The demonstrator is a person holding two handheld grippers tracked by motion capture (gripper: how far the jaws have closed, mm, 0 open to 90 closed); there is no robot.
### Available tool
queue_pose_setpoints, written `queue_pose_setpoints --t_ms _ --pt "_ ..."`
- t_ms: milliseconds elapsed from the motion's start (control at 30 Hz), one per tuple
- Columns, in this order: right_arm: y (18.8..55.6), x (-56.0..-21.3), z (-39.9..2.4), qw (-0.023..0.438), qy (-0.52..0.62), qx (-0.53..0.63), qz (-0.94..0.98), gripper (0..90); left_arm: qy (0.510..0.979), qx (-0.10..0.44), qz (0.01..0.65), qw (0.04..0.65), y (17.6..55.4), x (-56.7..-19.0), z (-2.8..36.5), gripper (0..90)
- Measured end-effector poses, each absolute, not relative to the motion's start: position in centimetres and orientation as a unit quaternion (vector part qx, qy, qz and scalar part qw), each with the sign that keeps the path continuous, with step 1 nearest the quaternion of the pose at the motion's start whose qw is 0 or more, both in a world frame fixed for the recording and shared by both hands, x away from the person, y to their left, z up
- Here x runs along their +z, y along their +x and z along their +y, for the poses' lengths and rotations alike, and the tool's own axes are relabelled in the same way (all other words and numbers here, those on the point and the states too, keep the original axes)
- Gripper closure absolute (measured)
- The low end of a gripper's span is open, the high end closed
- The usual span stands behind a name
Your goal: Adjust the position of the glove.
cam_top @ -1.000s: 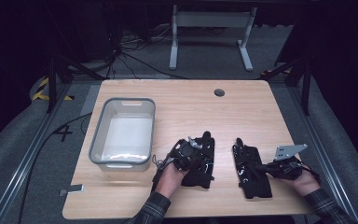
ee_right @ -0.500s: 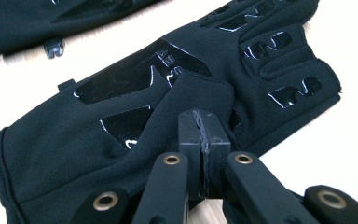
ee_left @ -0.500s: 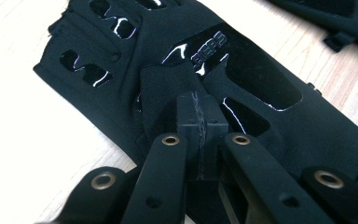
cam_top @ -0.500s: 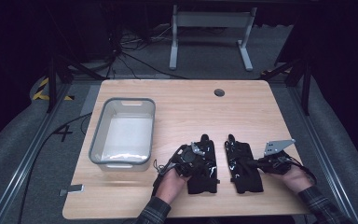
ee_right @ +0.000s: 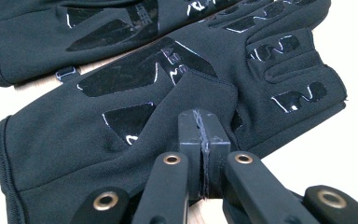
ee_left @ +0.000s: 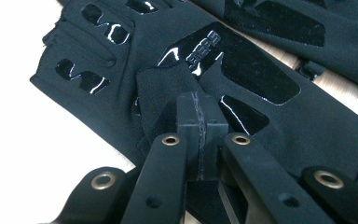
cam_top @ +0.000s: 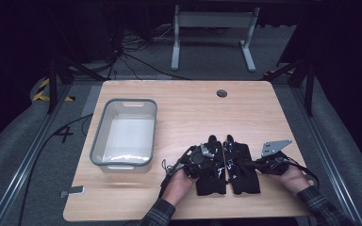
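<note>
Lying side by side near the front edge of the pale wooden counter (cam_top: 188,103) in the high view are two black fabric gloves with glossy printed patches, the left glove (cam_top: 211,173) and the right glove (cam_top: 243,170) nearly touching along their inner edges, fingers pointing away from the person. The left claw (cam_top: 206,159) is resting on the left glove, and the right claw (cam_top: 246,165) is reaching in from the right onto the right glove, its grey three-cornered plate (cam_top: 275,147) sticking up. A grey plastic rectangular bin (cam_top: 104,136) is sitting well apart on the left part of the counter.

Looking along the left claw (ee_left: 199,122) in the left gripper view, the jaws are standing pressed together, pinching a fold of the left glove (ee_left: 261,112) near its palm patch, while the right glove (ee_left: 326,32) is lying just beyond it.

Looking along the right claw (ee_right: 202,135) in the right gripper view, the jaws are likewise closed tight, nipping a raised flap of the right glove (ee_right: 74,140), with the left glove (ee_right: 42,32) lying just behind it.
</note>
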State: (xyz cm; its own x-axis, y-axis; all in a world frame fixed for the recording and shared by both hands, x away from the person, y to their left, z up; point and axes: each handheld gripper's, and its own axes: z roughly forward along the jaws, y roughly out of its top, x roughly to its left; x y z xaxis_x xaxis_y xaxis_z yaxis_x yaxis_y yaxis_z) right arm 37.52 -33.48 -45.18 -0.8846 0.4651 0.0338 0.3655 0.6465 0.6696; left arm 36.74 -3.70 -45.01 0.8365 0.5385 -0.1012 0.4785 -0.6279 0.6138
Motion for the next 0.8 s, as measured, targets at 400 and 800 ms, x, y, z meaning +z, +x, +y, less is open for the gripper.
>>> queue_pose_setpoints --t_ms 400,800 --pt "37.2 -44.9 -33.7 0.076 0.222 0.36 0.903 89.3 0.89 0.043 0.293 0.347 36.7 -44.6 -2.5 84.2" --pt "36.4 -44.4 -35.1 0.09 0.229 0.37 0.896 87.6 0.865 0.078 0.344 0.355 36.3 -44.3 -0.5 53.2"
